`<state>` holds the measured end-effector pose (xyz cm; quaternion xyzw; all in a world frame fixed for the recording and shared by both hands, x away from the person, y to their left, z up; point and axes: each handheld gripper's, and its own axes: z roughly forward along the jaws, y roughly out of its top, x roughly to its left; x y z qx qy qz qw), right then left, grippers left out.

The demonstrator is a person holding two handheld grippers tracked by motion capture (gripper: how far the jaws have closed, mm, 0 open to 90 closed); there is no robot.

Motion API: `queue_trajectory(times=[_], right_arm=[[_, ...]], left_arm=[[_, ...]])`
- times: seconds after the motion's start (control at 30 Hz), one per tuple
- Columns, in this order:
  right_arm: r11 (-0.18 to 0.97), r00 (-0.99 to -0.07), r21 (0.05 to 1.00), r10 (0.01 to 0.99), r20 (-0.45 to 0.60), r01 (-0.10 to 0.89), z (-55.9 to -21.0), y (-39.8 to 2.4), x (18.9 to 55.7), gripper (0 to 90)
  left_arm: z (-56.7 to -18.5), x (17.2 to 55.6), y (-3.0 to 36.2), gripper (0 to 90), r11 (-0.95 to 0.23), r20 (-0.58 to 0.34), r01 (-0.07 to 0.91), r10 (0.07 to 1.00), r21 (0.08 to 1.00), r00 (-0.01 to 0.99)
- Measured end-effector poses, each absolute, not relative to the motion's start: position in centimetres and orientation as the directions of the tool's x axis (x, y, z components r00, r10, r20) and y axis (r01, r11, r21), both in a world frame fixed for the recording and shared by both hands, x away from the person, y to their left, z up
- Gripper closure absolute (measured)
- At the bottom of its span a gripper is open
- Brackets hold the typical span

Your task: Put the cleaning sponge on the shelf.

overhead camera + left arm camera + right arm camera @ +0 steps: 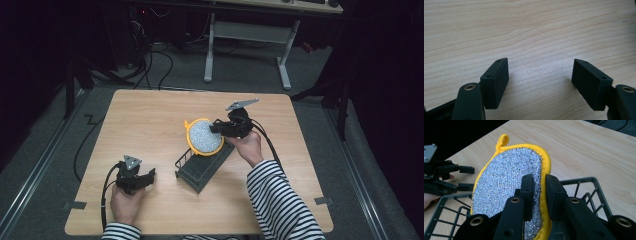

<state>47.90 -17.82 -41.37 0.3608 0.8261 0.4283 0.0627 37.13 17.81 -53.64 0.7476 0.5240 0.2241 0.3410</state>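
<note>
Scouring pad [506, 185]: glittering silver mesh face, bright yellow edging and yellow hanging loop. Rack [200, 172]: dark grey-black wire grid. Surface [150, 130]: pale wood grain, light tan. Both hand-held grippers, left [150, 176] and right [216, 127]: matt black, each with a grey plate. Sleeve [280, 200]: black-and-white stripes.

— Where do your cameras sit?
— One looks down from above your near edge of the tabletop [150, 115]. Your left gripper's camera hugs bare wood; your right's sits close over the rack [584, 182], and shares it with the overhead.
</note>
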Motion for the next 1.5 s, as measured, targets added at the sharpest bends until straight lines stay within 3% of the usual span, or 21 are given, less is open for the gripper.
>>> queue_trajectory(times=[0.93,1.13,1.5], right_arm=[[0.484,-0.745,0.680,0.653,0.139,0.551,-43.4,-19.0,47.3,75.8],[0.421,-0.713,0.707,0.681,0.167,0.568,-42.7,-19.6,47.1,52.6],[0.346,-0.673,0.771,0.726,0.141,0.534,-40.9,-22.2,45.7,48.5]], left_arm=[[-53.6,37.1,17.7,30.5,-0.225,-0.014,0.630,0.936,0.743,0.351],[-53.6,37.1,17.7,30.6,-0.225,-0.015,0.630,0.936,0.743,0.351],[-53.6,37.1,17.7,30.6,-0.225,-0.015,0.630,0.936,0.743,0.351]])
